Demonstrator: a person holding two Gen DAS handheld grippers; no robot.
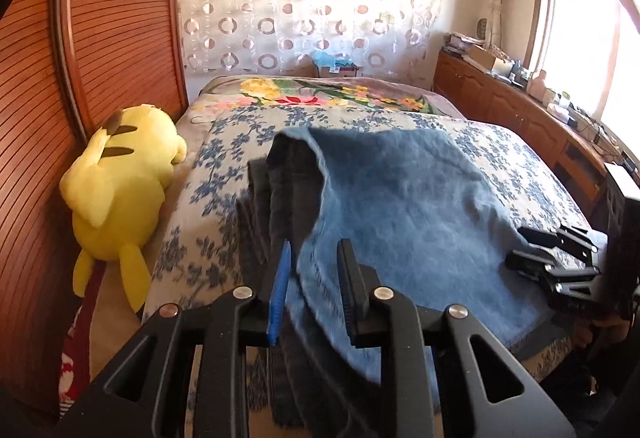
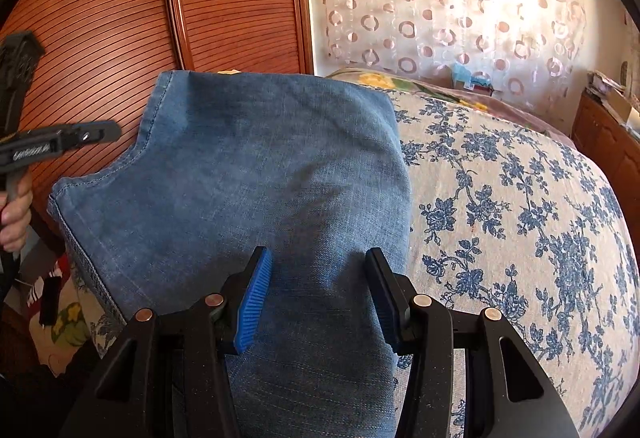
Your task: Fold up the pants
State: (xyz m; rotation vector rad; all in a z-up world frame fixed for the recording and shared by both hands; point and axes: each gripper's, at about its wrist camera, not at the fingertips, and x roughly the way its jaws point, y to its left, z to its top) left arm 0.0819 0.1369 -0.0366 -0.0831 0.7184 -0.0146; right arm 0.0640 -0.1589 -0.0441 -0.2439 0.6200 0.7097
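Holding my left gripper slightly parted around a fold of the pants. They stretch ahead; my right gripper straddles them, jaws apart.

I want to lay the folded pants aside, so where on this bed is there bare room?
The floral bedspread lies bare to the right of the jeans, up to the flowered blanket at the far end. A narrower bare strip runs between the jeans and the yellow plush toy. The near edge is crowded by both grippers and the jeans.
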